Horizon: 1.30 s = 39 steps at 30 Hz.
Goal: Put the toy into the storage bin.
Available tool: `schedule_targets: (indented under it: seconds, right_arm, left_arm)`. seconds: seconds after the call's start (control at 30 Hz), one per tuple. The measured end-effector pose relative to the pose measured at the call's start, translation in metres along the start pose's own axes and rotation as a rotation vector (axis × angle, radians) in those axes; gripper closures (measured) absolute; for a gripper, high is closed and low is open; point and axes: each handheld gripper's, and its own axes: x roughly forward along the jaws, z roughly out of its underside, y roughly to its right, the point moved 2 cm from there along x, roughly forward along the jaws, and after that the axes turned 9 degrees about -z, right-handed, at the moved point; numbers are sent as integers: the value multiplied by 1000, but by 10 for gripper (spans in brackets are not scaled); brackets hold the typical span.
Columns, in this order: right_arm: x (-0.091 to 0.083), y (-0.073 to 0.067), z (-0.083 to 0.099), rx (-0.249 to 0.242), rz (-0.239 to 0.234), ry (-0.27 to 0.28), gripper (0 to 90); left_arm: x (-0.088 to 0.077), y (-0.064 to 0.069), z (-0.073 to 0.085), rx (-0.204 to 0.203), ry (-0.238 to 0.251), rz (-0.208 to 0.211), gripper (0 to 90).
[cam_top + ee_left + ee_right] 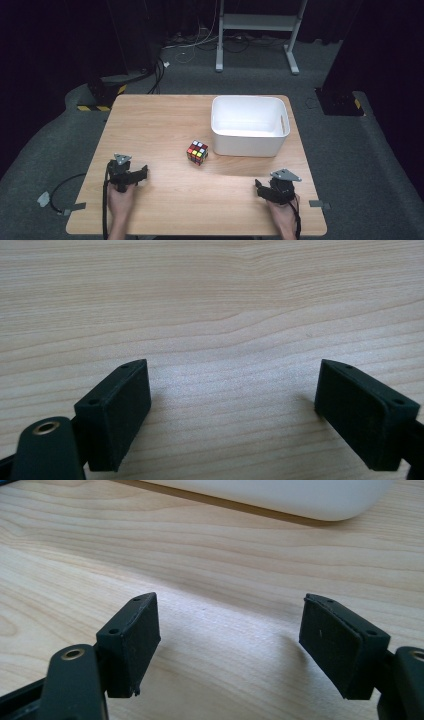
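A scrambled colour cube point(197, 152) sits on the wooden table point(160, 125), just left of a white plastic tub point(249, 125). My left gripper point(131, 172) rests low over the table's front left, held by a hand. In the left gripper view its jaws stand wide apart over bare wood, left gripper point(232, 412) open with nothing between them. My right gripper point(272, 186) is at the front right, below the tub. In the right gripper view the right gripper point(230, 645) is open over bare wood, and the tub's rounded wall point(280, 497) lies ahead.
The tub looks empty inside. Beyond the table there is grey carpet, a white metal stand point(257, 25), loose cables point(190, 42) and black bases with yellow-striped tape point(100, 95). A cable point(62, 192) trails off the table's left edge from my left gripper.
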Motion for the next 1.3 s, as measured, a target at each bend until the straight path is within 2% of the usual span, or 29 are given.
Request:
schedule_targets:
  seconds: [0.27,0.4,0.5,0.53,0.63,0.8,1.07,1.3]
  right_arm:
    - [-4,-9,1,4,-24,11,249]
    - [-5,-16,1,-11,-45,16,250]
    - [-6,-20,1,-14,-62,19,250]
    - [-6,-22,0,-7,-89,27,250]
    - [-6,-26,-2,-10,-100,37,250]
    - [-3,-35,-8,-38,-127,43,239]
    - [6,-53,-21,-87,-162,20,224]
    - [9,-55,-26,-98,-179,18,225]
  left_arm:
    - [0,0,0,-2,-2,1,149]
    - [0,0,0,-2,0,2,149]
    - [0,0,0,-1,-2,0,149]
    - [0,0,0,-2,-2,1,149]
    - [0,0,0,-2,-2,1,149]
    - [0,0,0,-1,-2,1,149]
    - [0,0,0,-1,-2,1,149]
    - [0,0,0,-2,0,2,149]
